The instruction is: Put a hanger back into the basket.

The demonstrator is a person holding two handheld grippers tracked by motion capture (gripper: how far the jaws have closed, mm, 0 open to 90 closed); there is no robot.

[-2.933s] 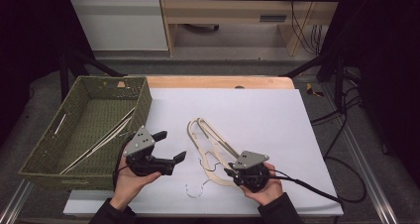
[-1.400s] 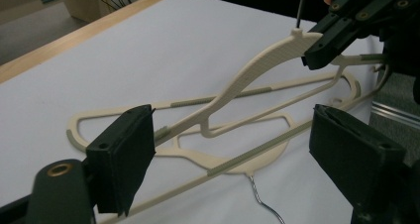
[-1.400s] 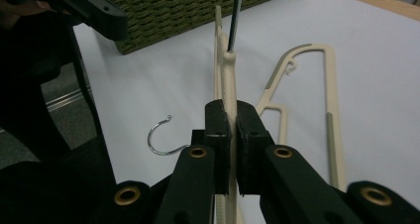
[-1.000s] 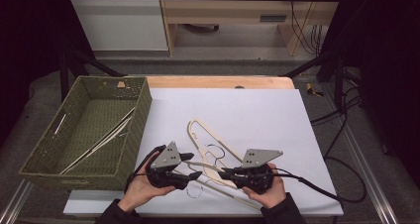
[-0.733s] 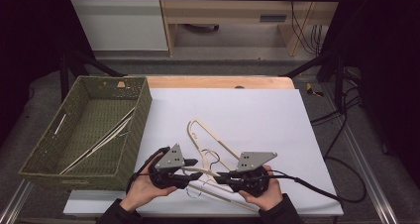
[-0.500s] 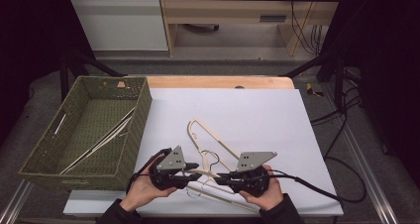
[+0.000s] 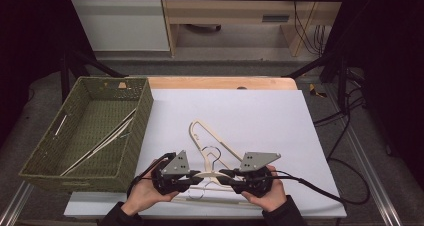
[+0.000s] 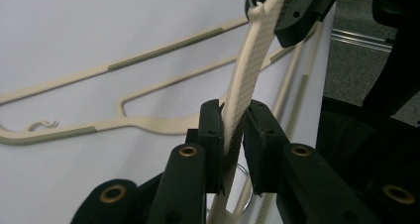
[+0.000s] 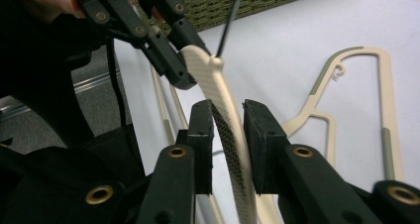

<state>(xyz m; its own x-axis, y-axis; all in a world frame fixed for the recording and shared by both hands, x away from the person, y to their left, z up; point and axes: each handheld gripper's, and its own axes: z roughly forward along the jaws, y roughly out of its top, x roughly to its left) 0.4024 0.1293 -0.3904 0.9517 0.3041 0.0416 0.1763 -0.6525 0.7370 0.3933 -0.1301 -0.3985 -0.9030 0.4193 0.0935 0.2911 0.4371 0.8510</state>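
1. Hangers all over the white bench (image 7: 260, 111) on my feed: one cream plastic hanger (image 7: 212, 175) is lifted off the surface near the front edge, held between both grippers.
2. Left gripper (image 8: 232, 135) is clamped on one arm of that hanger, jaws pressed against the ribbed strip from both sides.
3. Right gripper (image 9: 227, 135) has its jaws on either side of the other arm. From the right gripper view there's a sliver of gap on each side, so I can't tell if it's actually pinching or just straddling it.
4. In the high view both hands sit close together at the bottom, left hand (image 7: 145, 193) and right hand (image 7: 267, 193), grippers pointing at each other with the hanger's metal hook (image 7: 212, 153) between them.
5. Second hanger (image 7: 207, 136) lies flat on the bench just behind the held one.
6. Green woven basket (image 7: 142, 126) sits at the left of the bench with a few more hangers (image 7: 102, 143) lying inside it.
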